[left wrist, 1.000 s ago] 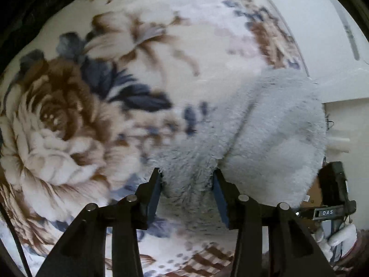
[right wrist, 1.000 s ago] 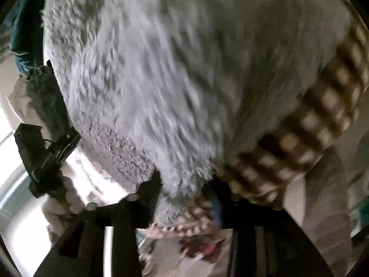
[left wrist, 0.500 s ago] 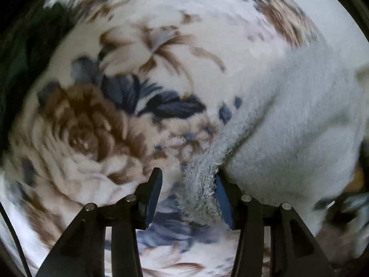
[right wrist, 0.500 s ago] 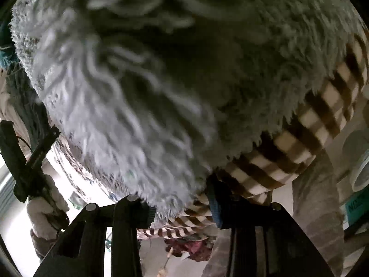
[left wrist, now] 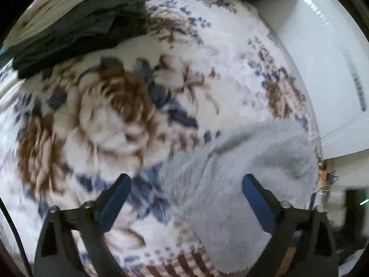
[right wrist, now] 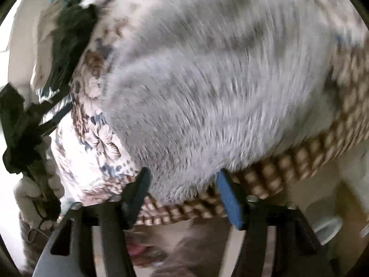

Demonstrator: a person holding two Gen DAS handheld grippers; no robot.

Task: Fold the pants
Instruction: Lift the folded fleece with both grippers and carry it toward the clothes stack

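Floral blanket (left wrist: 129,120), brown roses on cream, covers the bed. At its far left edge lies one stack of dark green clothes (left wrist: 80,27). One pair of fluffy grey pants (left wrist: 242,180) lies folded on the blanket's near right part, by the checked border. The left gripper (left wrist: 185,198) has just been opening; its fingers (left wrist: 115,200) stand wide above the pants' edge, pressing nothing. The right gripper (right wrist: 184,194) has likewise just been opening, fingers wide, fleece below them but free. Risk, as I judge it: the springy pile could let the fold creep open, or a fingertip could snag it on lifting.
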